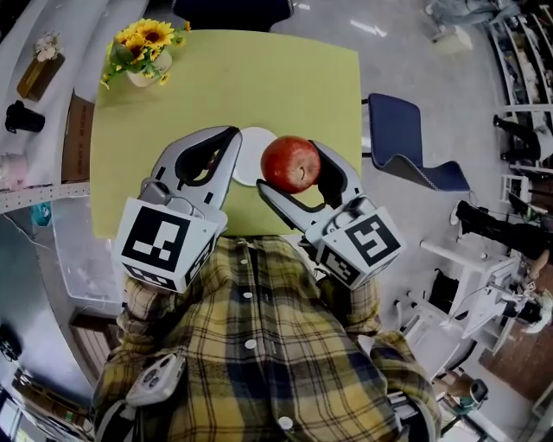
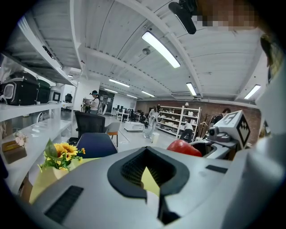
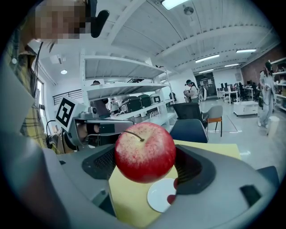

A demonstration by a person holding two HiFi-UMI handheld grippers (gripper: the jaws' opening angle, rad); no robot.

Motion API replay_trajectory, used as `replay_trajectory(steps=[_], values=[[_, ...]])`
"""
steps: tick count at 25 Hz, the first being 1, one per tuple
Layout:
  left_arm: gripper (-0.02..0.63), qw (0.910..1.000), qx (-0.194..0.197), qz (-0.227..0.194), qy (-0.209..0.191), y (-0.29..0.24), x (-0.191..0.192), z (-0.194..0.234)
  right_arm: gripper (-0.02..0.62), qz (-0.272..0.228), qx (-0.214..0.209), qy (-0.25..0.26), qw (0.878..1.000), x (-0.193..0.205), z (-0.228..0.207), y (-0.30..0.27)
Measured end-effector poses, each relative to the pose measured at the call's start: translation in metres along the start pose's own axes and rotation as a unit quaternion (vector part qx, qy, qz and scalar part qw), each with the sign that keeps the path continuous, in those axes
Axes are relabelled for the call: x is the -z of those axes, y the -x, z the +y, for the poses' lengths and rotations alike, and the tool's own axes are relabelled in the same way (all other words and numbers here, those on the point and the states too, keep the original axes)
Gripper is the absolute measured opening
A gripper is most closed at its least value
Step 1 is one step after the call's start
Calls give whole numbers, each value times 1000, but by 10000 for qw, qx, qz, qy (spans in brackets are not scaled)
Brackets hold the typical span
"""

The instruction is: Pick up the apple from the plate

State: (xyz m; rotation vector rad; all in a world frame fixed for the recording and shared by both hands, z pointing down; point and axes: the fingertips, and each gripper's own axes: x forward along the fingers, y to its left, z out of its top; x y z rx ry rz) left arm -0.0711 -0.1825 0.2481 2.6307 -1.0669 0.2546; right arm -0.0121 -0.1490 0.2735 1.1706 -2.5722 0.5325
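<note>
A red apple [image 1: 290,162] is clamped between the two jaws of my right gripper [image 1: 300,175], held up off the yellow table [image 1: 259,78]. Below it and a little to its left lies the small white plate [image 1: 245,157], with nothing on it. In the right gripper view the apple [image 3: 145,152] fills the jaws of the right gripper [image 3: 146,157], and the plate [image 3: 160,196] shows beneath. My left gripper [image 1: 232,142] hovers beside the plate's left side, shut and holding nothing. In the left gripper view the left gripper [image 2: 146,156] is shut, and the apple [image 2: 183,147] shows to the right.
A pot of sunflowers [image 1: 140,52] stands at the table's far left corner. A blue chair [image 1: 406,142] is off the right edge and a dark chair [image 1: 233,10] at the far side. Shelving [image 1: 34,104] runs along the left.
</note>
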Motion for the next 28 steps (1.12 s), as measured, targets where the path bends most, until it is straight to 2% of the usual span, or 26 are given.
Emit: replay_trajectory(steps=[15, 28], values=[[5, 9998, -134, 97, 115, 1, 3, 7, 388, 110, -29, 0, 9999, 2, -4, -5], [5, 9997, -102, 141, 158, 0, 12, 6, 388, 223, -7, -56, 9997, 12, -7, -7]])
